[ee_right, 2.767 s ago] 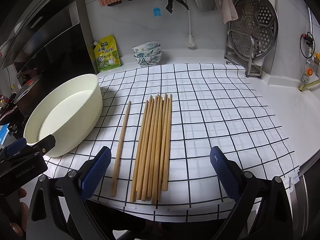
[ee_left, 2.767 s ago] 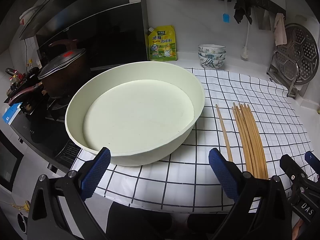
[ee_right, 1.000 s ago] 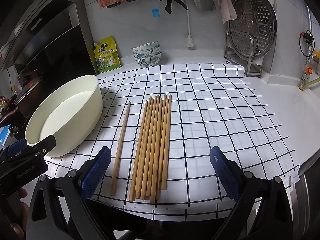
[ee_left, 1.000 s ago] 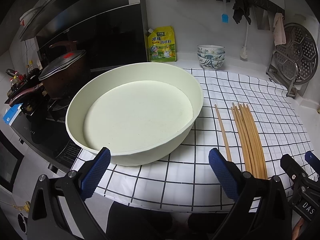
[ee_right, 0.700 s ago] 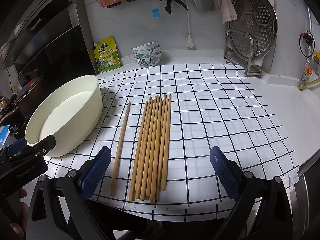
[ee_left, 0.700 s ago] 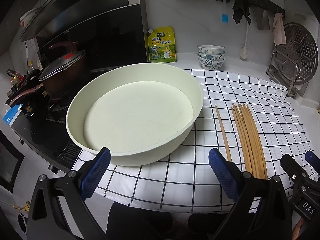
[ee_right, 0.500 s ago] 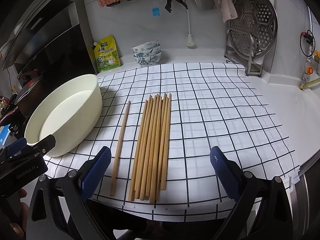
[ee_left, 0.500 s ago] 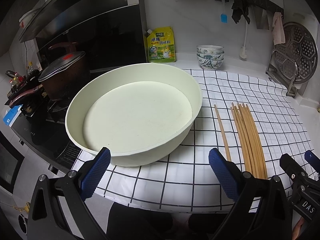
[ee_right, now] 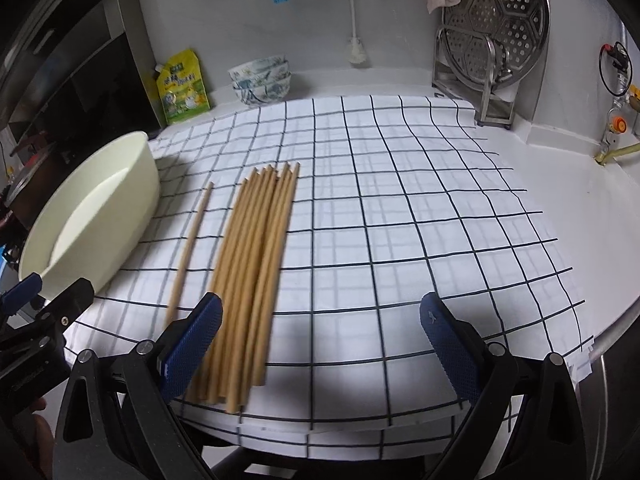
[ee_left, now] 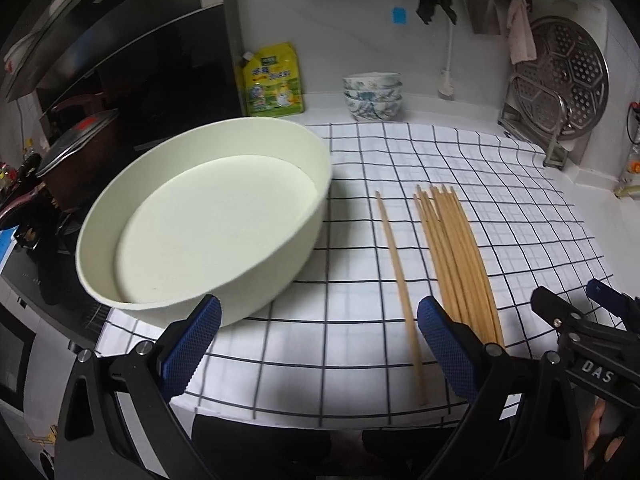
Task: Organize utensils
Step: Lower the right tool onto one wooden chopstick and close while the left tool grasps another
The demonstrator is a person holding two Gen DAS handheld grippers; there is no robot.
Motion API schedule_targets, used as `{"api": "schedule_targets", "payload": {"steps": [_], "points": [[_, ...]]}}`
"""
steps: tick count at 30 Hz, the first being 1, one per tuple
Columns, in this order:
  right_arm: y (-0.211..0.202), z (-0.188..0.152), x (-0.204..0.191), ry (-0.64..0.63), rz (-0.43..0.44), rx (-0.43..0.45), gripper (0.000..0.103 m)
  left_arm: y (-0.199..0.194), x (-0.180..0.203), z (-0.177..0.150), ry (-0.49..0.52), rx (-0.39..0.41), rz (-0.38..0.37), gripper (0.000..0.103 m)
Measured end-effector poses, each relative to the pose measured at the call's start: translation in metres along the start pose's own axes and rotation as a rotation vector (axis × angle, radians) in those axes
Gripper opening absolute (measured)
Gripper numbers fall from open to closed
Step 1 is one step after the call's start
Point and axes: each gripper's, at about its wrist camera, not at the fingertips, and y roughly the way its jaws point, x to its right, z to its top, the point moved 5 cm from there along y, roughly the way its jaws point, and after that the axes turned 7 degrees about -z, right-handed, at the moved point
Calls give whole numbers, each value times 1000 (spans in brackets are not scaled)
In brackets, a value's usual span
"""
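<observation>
Wooden chopsticks (ee_right: 252, 264), bundle plus one stray (ee_right: 190, 248) on checked cloth (ee_right: 400, 220) beside cream basin (ee_left: 208, 216); both grippers (ee_left: 318, 340) (ee_right: 318, 340) agape, empty; advise squaring jaws across bundle mid-length.

Left wrist view: camera sits behind and above the left gripper (ee_left: 318, 338), low over the near counter edge, facing the back wall; its wide-apart blue-padded fingers frame the bottom. Centred between the round cream plastic basin (ee_left: 208, 216) and the bundle of wooden chopsticks (ee_left: 456, 256); the right gripper (ee_left: 576, 320) enters at the lower right. Right wrist view: same low stance behind the right gripper (ee_right: 320, 338), facing the back wall, further right, close over the chopsticks. Shared field: black-gridded white cloth (ee_right: 400, 220), basin, chopsticks, single loose wooden chopstick (ee_right: 190, 244), yellow-green refill pouch (ee_right: 182, 88), stacked patterned bowls (ee_right: 260, 80), perforated steel steamer disc (ee_right: 496, 20).
</observation>
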Motion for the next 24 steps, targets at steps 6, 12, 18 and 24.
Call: {"api": "schedule_targets", "payload": {"steps": [6, 12, 18, 24], "points": [[29, 1, 3, -28, -10, -56, 95, 24, 5, -5, -32, -41, -27, 97], [51, 6, -4, -71, -29, -87, 95, 39, 10, -7, -12, -66, -12, 97], [65, 8, -9, -106, -54, -105, 95, 55, 10, -11, -21, -107, -9, 97], [66, 8, -7, -120, -63, -108, 95, 63, 11, -12, -32, -123, -23, 97]]}}
